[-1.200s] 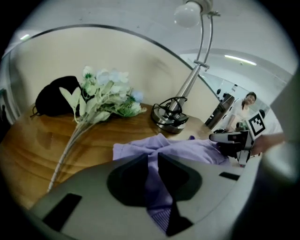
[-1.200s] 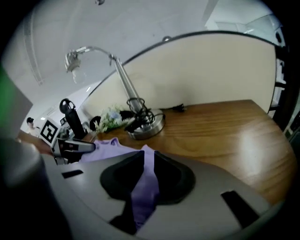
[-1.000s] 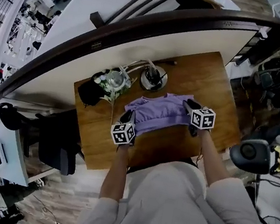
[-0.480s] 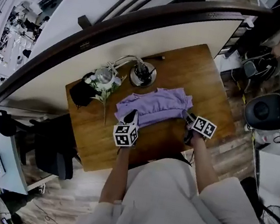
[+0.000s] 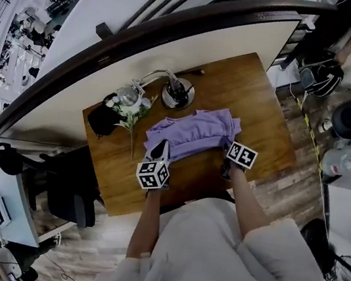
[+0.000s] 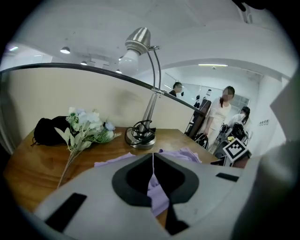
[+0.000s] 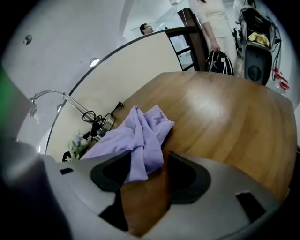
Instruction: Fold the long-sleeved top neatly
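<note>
Two grippers are at a lilac long-sleeved top (image 5: 193, 133), which sits bunched up mid-way across the wooden table (image 5: 263, 111), just in front of a desk lamp (image 5: 177, 94) and a sprig of flowers (image 5: 128, 107). The left gripper (image 6: 153, 165) has its jaws pressed together on the top's near edge. The right gripper (image 7: 149, 174) has just been closing a little, but its jaws are spread wide, with one end of the top lying loose between them, unpinched.
</note>
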Available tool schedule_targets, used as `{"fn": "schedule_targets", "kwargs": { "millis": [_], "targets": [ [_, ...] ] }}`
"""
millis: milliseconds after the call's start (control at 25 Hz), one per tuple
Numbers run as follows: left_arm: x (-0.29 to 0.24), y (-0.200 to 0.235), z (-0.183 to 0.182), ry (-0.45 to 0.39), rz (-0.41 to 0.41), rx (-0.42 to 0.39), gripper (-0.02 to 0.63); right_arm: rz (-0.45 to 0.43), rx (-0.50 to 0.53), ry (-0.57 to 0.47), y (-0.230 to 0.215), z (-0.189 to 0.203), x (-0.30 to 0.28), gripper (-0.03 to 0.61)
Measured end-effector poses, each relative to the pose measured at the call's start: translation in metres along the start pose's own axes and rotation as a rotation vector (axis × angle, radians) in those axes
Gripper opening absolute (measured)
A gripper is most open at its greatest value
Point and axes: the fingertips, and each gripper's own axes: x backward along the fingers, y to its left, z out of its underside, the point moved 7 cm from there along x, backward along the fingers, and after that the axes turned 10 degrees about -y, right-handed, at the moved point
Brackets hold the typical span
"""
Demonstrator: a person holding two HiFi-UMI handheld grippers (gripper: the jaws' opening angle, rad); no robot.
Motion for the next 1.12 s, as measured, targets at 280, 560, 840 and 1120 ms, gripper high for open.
{"fn": "schedule_targets", "kwargs": {
  "millis": [280, 560, 840, 1120],
  "targets": [
    [0.014, 0.02, 0.001, 0.005, -0.039, 0.025, 0.028, -0.138, -0.31, -0.065, -0.007, 0.007, 0.0, 0.13],
    [0.029, 0.036, 0.012, 0.012, -0.072, 0.033, 0.028, -0.259, -0.226, -0.12, 0.012, -0.01, 0.015, 0.084],
    [0.04, 0.046, 0.012, -0.012, -0.102, 0.051, 0.028, -0.378, 0.237, -0.125, 0.069, -0.032, 0.034, 0.075],
    [0.06, 0.061, 0.008, -0.052, -0.133, 0.085, 0.028, -0.533, 0.703, -0.124, 0.146, -0.024, 0.061, 0.074]
  ]
}}
